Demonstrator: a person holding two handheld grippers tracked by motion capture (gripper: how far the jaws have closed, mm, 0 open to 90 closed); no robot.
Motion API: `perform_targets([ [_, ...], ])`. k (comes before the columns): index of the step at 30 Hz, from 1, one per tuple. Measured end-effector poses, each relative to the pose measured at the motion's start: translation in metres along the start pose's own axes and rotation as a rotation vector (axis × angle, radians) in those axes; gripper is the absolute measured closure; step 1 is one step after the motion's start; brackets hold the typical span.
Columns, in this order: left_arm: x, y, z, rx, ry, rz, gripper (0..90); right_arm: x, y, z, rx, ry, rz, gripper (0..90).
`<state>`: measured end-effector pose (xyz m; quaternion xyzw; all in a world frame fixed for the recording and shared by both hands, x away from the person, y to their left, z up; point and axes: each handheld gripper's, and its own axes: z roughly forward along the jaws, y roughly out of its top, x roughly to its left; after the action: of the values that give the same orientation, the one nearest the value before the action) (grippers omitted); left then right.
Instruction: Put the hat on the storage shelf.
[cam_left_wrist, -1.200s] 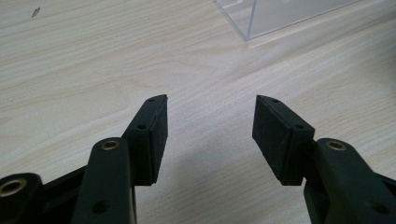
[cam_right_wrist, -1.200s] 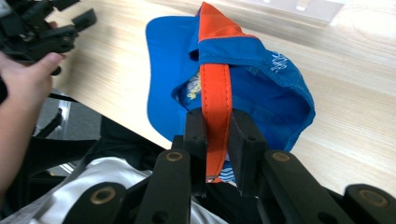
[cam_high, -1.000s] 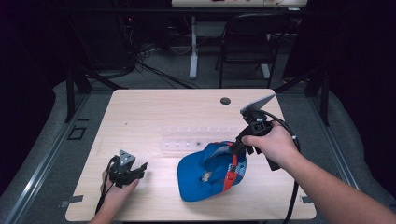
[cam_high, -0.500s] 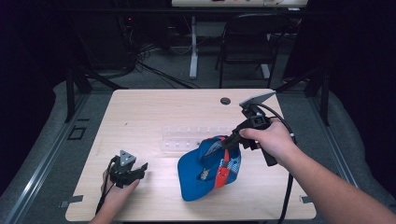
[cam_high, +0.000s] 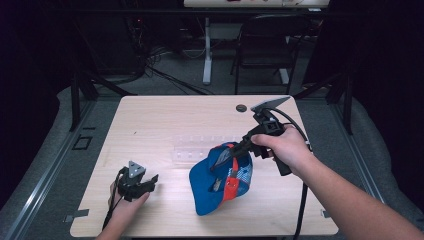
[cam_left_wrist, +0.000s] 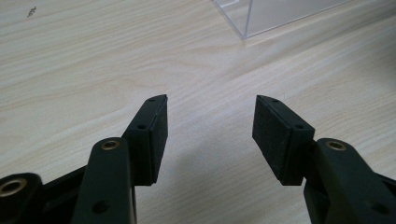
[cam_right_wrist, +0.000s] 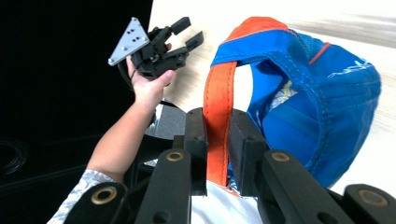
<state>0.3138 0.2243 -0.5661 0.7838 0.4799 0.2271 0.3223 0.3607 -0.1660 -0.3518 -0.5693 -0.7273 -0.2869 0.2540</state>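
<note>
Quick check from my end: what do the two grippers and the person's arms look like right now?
Both the left gripper and right gripper are black, each topped by a grey three-cornered plate and trailing a black cable. The jaws have flat black pads and brass-coloured pivots. A pale patterned sleeve covers the left upper arm.

Blue cloth cap (cam_high: 220, 182), matt wooden table (cam_high: 165, 120)
</note>
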Motion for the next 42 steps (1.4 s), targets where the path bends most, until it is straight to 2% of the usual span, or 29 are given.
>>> perform_targets([
  [6, -0.001, 0.0, 0.0, 0.0, -0.002, -0.002, 45.7, 0.009, 0.001, -0.006, -0.015, 0.021, -0.013, 78.9],
  [10, -0.003, 0.0, 0.0, -0.004, -0.008, 0.0, 45.8, 0.012, 0.002, -0.014, -0.044, 0.026, -0.017, 78.9],
  [14, -0.009, 0.001, -0.002, -0.016, -0.029, 0.03, 45.9, 0.012, 0.004, -0.023, -0.072, 0.03, -0.008, 78.9],
  [19, -0.023, 0.005, -0.005, -0.043, -0.062, 0.08, 45.8, 0.009, 0.007, -0.033, -0.108, 0.045, 0.0, 78.9],
  [20, -0.027, 0.006, -0.006, -0.052, -0.073, 0.087, 45.9, 0.009, 0.008, -0.035, -0.102, 0.047, 0.004, 78.8],
  [24, -0.037, 0.013, -0.014, -0.102, -0.135, 0.091, 48.4, 0.007, 0.013, -0.035, -0.126, 0.079, 0.001, 78.8],
  [27, -0.049, 0.022, -0.025, -0.145, -0.176, 0.097, 48.4, 0.007, 0.017, -0.035, -0.125, 0.084, -0.002, 78.8],
  [31, -0.073, 0.03, -0.037, -0.186, -0.235, 0.147, 48.7, 0.009, 0.021, -0.034, -0.133, 0.089, -0.008, 78.8],
  [37, -0.11, 0.037, -0.047, -0.212, -0.325, 0.225, 50.7, 0.014, 0.026, -0.034, -0.158, 0.099, -0.013, 78.7],
  [42, -0.129, 0.042, -0.045, -0.217, -0.358, 0.266, 52.1, 0.016, 0.027, -0.033, -0.158, 0.097, -0.018, 78.8],
])
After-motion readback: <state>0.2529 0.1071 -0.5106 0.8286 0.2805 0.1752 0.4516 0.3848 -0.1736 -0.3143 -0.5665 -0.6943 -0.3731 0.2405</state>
